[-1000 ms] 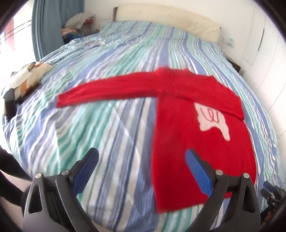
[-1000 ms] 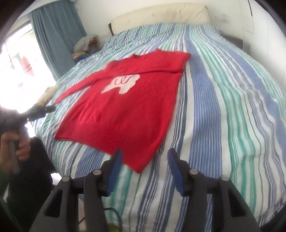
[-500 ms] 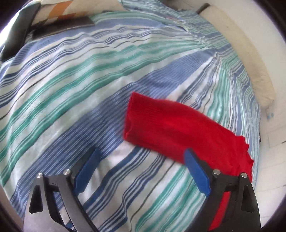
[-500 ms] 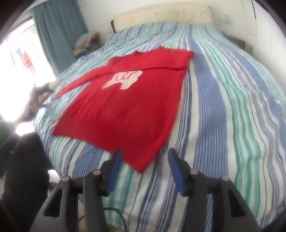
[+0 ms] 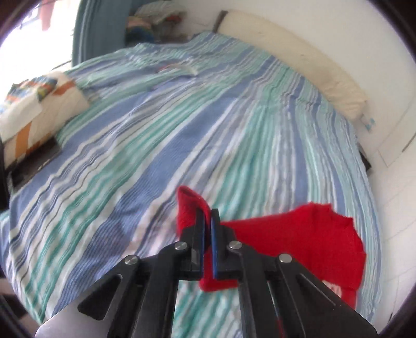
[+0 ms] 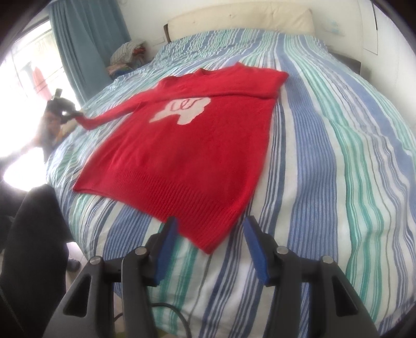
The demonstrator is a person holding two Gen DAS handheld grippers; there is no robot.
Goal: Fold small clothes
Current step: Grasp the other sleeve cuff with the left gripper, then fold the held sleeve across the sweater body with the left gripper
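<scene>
A red sweater [image 6: 187,145] with a white patch lies flat on the striped bed [image 6: 338,156], its right sleeve folded across the chest. My left gripper [image 5: 208,215] is shut on the cuff of the sweater's left sleeve [image 5: 189,208] and holds it just above the bed; the sleeve [image 5: 299,239] trails right. In the right wrist view the left gripper [image 6: 61,106] shows far left at the sleeve end. My right gripper [image 6: 210,228] is open and empty, hovering over the sweater's near hem corner.
A patterned folded cloth [image 5: 31,104] and a dark flat object [image 5: 33,161] lie at the bed's left side. A cream headboard [image 6: 234,15], a blue curtain [image 6: 85,39] and a clothes pile [image 6: 127,54] stand beyond. A dark-clothed leg [image 6: 33,247] is beside the bed.
My left gripper closed on the left sleeve cuff and lifted it off the bed. My right gripper stayed open near the hem corner, shifting only slightly.
</scene>
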